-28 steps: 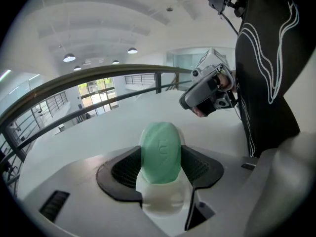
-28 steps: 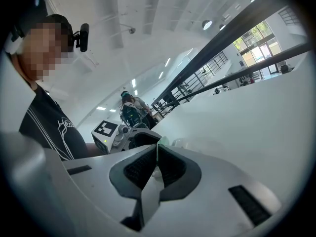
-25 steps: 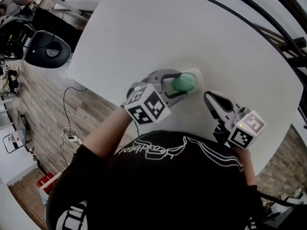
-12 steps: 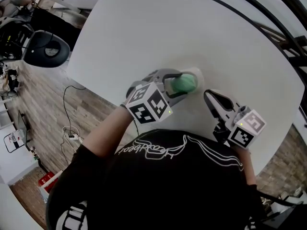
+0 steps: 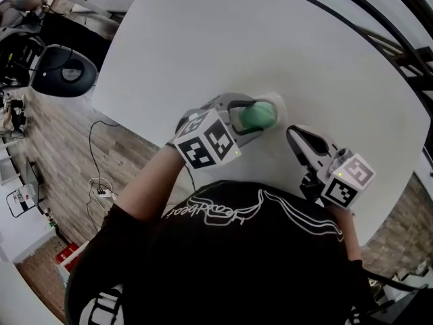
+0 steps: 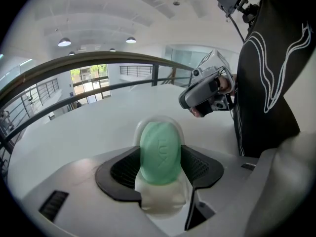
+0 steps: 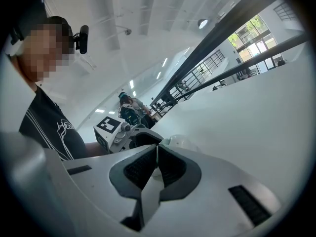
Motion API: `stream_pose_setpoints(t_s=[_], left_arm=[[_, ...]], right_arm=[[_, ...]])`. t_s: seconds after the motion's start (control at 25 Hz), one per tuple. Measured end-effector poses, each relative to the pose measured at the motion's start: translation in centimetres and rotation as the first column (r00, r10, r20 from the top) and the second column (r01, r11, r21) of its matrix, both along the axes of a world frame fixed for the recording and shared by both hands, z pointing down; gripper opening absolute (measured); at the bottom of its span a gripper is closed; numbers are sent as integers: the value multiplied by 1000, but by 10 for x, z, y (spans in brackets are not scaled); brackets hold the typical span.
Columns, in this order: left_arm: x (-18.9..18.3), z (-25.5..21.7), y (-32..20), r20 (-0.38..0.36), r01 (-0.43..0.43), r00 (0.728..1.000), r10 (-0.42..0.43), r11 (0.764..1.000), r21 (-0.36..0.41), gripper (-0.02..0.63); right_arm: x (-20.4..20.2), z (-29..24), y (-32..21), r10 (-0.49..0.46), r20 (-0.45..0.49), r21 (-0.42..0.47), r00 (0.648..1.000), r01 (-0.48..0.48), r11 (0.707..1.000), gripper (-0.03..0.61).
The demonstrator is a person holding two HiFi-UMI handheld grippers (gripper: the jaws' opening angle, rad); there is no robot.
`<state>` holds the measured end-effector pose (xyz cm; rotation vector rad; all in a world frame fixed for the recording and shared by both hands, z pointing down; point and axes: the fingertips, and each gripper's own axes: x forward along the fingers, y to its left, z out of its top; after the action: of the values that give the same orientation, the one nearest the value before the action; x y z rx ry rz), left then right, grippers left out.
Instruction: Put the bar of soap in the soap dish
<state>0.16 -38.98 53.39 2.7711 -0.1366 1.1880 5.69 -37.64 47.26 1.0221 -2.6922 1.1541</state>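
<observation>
A bar of soap, green and oval, is pinched between the two dark pads of the left claw. In the left gripper view the pads are seen pressed against both sides of the soap, which is held on end with its stamped face turned toward the camera. The soap dish, pale and translucent, is set on the white bench. The soap is held directly over the dish, with the dish's rim rising behind it and the dish's near part showing below it. Whether the soap's lower end is already resting on the dish floor cannot be told.

The left claw is brought in over the dish's near-left edge, on the person's side, with its marker cube trailing toward the person. The right claw is held just to the right of the dish and nearer the person, clear of it and tilted only slightly downward. Its jaws are pressed together with nothing between them, as the right gripper view shows. Its marker cube lies farther from the dish, toward the bench edge.

A black chair is seen on the wooden floor, well to the left of the dish and beyond the bench edge
</observation>
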Motion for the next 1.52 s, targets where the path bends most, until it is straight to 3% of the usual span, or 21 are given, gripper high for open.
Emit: stream_pose_setpoints(t_s=[0.36, 0.52, 0.76, 0.92, 1.08, 1.2, 1.36, 1.52], left_arm=[[5, -2, -3, -15, 0, 1000, 0, 1000, -3, 256], [6, -7, -5, -81, 32, 996, -34, 999, -30, 311], [6, -33, -12, -148, 92, 985, -87, 995, 29, 314], [6, -64, 6, -252, 150, 957, -143, 989, 11, 313], [7, -102, 42, -353, 149, 925, -139, 989, -1, 297], [-1, -130, 73, -413, 153, 899, -142, 988, -6, 249], [4, -175, 129, -486, 162, 855, -179, 984, -77, 173], [3, -204, 182, -526, 163, 828, -193, 981, -103, 88]], right_arm=[[6, -2, 0, 8, -8, -2, 1000, -8, 1000, 17], [5, -3, 4, 13, -10, 6, 1000, -13, 1000, 17], [12, -11, 21, 26, -15, 29, 1000, -26, 999, 17], [15, -20, 43, 37, -20, 54, 999, -36, 998, 17], [13, -39, 66, 41, -26, 103, 999, -38, 994, 17], [3, -57, 89, 32, -40, 149, 999, -26, 989, 17], [2, -90, 130, 30, -44, 207, 999, -21, 978, 17], [-9, -120, 170, 14, -37, 260, 999, -4, 966, 17]])
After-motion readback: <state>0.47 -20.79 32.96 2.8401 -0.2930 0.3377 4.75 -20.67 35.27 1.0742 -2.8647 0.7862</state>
